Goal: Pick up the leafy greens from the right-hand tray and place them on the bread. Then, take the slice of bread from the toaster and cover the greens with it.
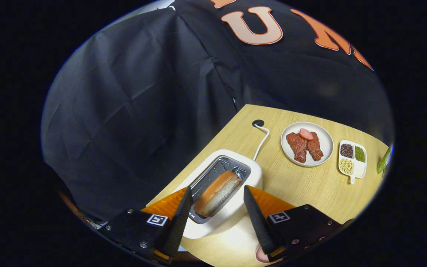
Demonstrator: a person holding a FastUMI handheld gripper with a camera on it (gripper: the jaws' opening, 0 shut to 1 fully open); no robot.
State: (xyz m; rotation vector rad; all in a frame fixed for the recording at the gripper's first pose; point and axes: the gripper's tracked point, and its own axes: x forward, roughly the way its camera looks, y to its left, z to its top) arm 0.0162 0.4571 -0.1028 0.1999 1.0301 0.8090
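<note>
A white toaster (235, 207) stands on the wooden table (302, 189), its slot facing up. A slice of bread (217, 193) with a brown crust sticks out of the slot. My gripper (216, 193) is open, one finger on each side of the slice, neither touching it. A bit of green (384, 160) shows at the table's far right edge; I cannot tell what it is.
A white cable (261, 142) runs from the toaster to a black grommet (258, 122). Beyond the toaster sit a white plate (324, 148) with pieces of red meat and a small divided dish (352, 159) of beans. Black cloth hangs behind and to the left.
</note>
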